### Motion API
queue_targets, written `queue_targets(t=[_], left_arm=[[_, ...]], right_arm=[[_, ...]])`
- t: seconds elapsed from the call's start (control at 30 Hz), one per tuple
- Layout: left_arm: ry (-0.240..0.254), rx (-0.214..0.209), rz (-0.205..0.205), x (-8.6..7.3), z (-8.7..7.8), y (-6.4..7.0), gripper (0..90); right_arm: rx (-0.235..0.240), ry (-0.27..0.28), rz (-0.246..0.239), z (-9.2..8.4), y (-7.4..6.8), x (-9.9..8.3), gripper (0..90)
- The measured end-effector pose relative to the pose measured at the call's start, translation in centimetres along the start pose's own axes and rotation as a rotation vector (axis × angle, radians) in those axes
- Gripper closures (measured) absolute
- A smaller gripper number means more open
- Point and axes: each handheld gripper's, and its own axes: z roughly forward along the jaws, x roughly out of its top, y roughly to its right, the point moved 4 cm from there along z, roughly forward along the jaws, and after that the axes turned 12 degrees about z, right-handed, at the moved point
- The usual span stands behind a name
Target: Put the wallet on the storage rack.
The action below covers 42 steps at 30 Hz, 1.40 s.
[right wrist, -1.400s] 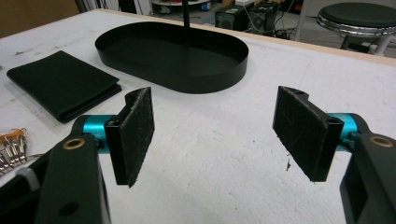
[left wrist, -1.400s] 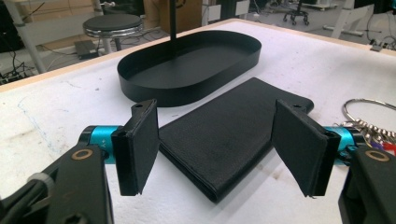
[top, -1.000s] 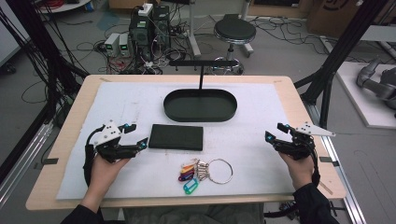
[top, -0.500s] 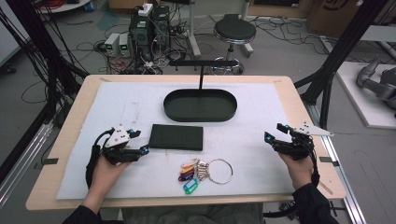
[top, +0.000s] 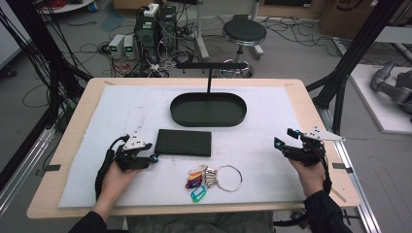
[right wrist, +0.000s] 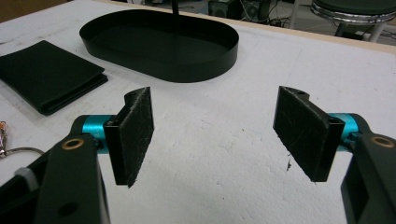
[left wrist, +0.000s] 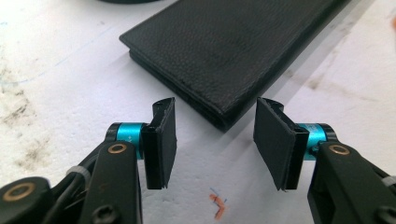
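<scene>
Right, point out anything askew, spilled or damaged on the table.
Nothing stands out. The black wallet lies flat and closed, the key ring with coloured tags sits intact, and the oval tray stands level. The white mat has only smudges.

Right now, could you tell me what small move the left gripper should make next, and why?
Probably ease forward: the left gripper, its jaws just closing, has the black wallet corner just ahead of the pads, untouched.
</scene>
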Motion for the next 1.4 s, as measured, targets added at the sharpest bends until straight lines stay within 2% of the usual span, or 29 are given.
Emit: queue_targets(t=[0.2,0.27,0.3,0.33,0.37,0.4,0.47,0.57,0.63,0.7,0.8,0.83,0.87,0.9,0.93,1.0,1.03,1.1,1.2,1.23,1.27,1.4], left_arm=[[-0.005,-0.024,-0.010,0.2,0.2,0.1,58.1],[-0.003,-0.017,-0.001,0.4,0.3,0.2,52.1],[-0.004,0.015,0.020,0.8,0.3,0.3,47.6],[0.009,0.017,0.047,1.0,0.3,0.4,47.4],[0.015,0.036,0.084,1.3,0.3,0.6,46.0],[0.015,0.036,0.084,1.3,0.3,0.6,43.3],[0.003,0.085,0.161,1.7,0.4,1.0,41.4],[0.003,0.081,0.247,2.0,0.8,1.6,42.0],[-0.015,0.095,0.308,1.9,1.2,1.7,42.5],[-0.013,0.095,0.309,1.9,1.3,1.6,47.1],[0.007,0.069,0.285,1.6,1.4,1.2,49.0],[0.011,0.061,0.283,1.6,1.4,1.2,53.6],[0.012,0.062,0.293,1.6,1.4,1.3,53.6],[0.014,0.071,0.345,1.8,1.2,1.6,61.5],[0.014,0.071,0.345,1.8,1.2,1.6,65.1],[0.017,0.078,0.375,2.0,1.1,1.8,67.9],[0.031,0.062,0.373,2.1,1.0,1.9,73.3],[0.040,0.057,0.373,2.2,0.9,1.9,77.1],[0.051,0.033,0.388,2.6,0.6,2.2,79.5],[0.075,0.025,0.391,2.9,0.3,2.3,80.0],[0.075,0.025,0.391,2.9,0.3,2.3,80.3],[0.124,-0.001,0.369,3.5,-0.3,2.2,80.9]], right_arm=[[0.001,-0.002,0.003,0.0,0.0,0.0,29.1],[0.002,-0.004,0.000,0.1,-0.1,0.0,29.1],[0.004,-0.003,0.001,0.1,-0.1,0.0,29.1],[0.003,-0.003,0.000,0.1,-0.1,0.0,29.1],[0.004,-0.001,-0.002,0.1,-0.2,0.0,29.1],[0.003,-0.001,-0.003,0.1,-0.2,0.1,29.1],[0.004,-0.003,-0.002,0.2,-0.1,0.0,29.1],[0.005,-0.006,0.002,0.2,-0.2,0.0,29.1],[0.006,-0.007,0.000,0.2,-0.2,0.0,29.1],[0.005,-0.010,-0.001,0.2,-0.2,0.0,29.1],[0.004,-0.010,-0.002,0.2,-0.2,0.0,29.1],[0.005,-0.012,-0.002,0.3,-0.3,0.0,29.1],[0.005,-0.012,-0.002,0.3,-0.3,0.0,29.1],[0.005,-0.014,-0.005,0.3,-0.3,-0.1,29.1],[0.005,-0.014,-0.005,0.3,-0.3,-0.1,29.1],[0.006,-0.016,-0.005,0.4,-0.4,-0.1,29.1],[0.007,-0.015,-0.008,0.4,-0.4,-0.1,29.1],[0.009,-0.016,-0.006,0.4,-0.5,-0.1,29.1],[0.010,-0.014,-0.005,0.5,-0.5,0.0,29.1],[0.011,-0.012,-0.008,0.5,-0.5,0.0,29.1],[0.012,-0.014,-0.010,0.5,-0.5,0.0,29.1],[0.018,-0.014,-0.009,0.6,-0.6,0.0,29.1]])
